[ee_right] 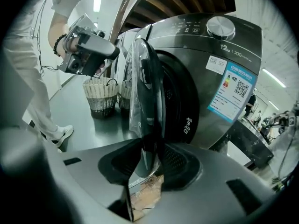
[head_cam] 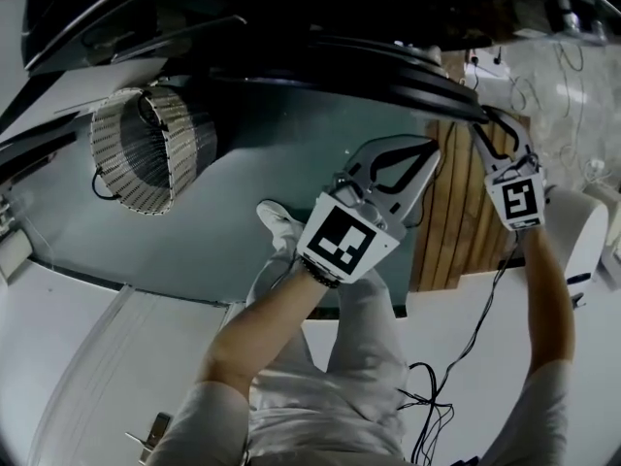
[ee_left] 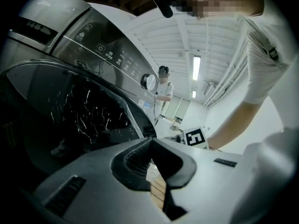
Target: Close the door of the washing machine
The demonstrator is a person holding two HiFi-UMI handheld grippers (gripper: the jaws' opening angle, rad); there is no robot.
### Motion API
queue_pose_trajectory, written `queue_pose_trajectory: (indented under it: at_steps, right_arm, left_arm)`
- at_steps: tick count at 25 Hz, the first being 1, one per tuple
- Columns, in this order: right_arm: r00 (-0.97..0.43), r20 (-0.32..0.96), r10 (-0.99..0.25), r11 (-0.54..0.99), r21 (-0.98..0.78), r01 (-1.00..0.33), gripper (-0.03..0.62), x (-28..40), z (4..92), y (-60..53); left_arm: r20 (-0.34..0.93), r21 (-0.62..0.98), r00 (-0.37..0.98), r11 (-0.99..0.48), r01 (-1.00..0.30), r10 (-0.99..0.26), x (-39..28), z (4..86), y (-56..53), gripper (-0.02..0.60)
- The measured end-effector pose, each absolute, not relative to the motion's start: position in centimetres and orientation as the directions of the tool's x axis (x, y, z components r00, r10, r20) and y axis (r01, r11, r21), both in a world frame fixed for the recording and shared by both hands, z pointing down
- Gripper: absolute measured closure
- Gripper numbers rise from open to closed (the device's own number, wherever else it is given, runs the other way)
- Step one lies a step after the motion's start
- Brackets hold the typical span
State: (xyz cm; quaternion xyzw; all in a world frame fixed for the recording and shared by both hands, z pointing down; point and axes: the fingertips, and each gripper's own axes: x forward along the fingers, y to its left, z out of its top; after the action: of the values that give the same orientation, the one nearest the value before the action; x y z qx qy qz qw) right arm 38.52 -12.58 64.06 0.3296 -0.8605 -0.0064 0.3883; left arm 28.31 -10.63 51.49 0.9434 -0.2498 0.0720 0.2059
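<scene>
Door: the washing machine's round door (ee_right: 147, 78) stands swung out from the drum opening, edge-on in the right gripper view; its dark rim (head_cam: 388, 66) curves across the far top of the head view, and its glass (ee_left: 70, 111) fills the left of the left gripper view.
Right gripper: the right gripper (ee_right: 152, 160) has its 2 jaws clamped on the door's free edge, the rim standing between the pads; in the head view it (head_cam: 490, 119) meets the rim's right end.
Left gripper: the left gripper (head_cam: 432, 149) is clenched, tips together with nothing between them (ee_left: 150, 141), near the door but apart from it, left of the right gripper.
Washing machine: the grey front-loader (ee_right: 210, 78) has a control knob (ee_right: 220, 27) on top and a blue energy label (ee_right: 233, 90) on its front.
Baskets: 1 wicker basket (head_cam: 146, 149) stands on the floor to the left, well apart from the machine; the right gripper view shows it (ee_right: 100, 94) with a 2nd basket (ee_right: 124, 94) just beside it.
Floor: grey-green floor (head_cam: 243, 231), with a strip of wooden planks (head_cam: 456, 212) to the right.
Person: a white shoe (head_cam: 279, 223) rests on the floor, near the left gripper.
Cable: a black cable (head_cam: 437, 396) lies tangled at the near right.
</scene>
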Motion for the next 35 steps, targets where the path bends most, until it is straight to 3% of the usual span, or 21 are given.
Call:
queue_pose_trajectory:
  at_steps: [17,27,35]
  right_arm:
    - [-0.472,0.666,-0.578,0.776,0.271,-0.569,0.451,39.2,64.0,-18.8]
    - [-0.438,0.669,-0.600,0.755,0.293,-0.586,0.442,39.7,63.9,-21.3]
    - [-0.412,0.689,-0.596,0.746,0.286,-0.601,0.437,39.7,63.9,-21.6]
  left_arm:
    - [0.225,0.268,0.870,-0.830,-0.489,-0.439,31.3,51.2,-14.4,0.580]
    - [0.329,0.262,0.790,-0.753,-0.603,-0.518,31.5,52.9,-16.9,0.580]
    - [0.327,0.292,0.777,-0.724,-0.624,-0.538,31.4,53.2,-17.8,0.580]
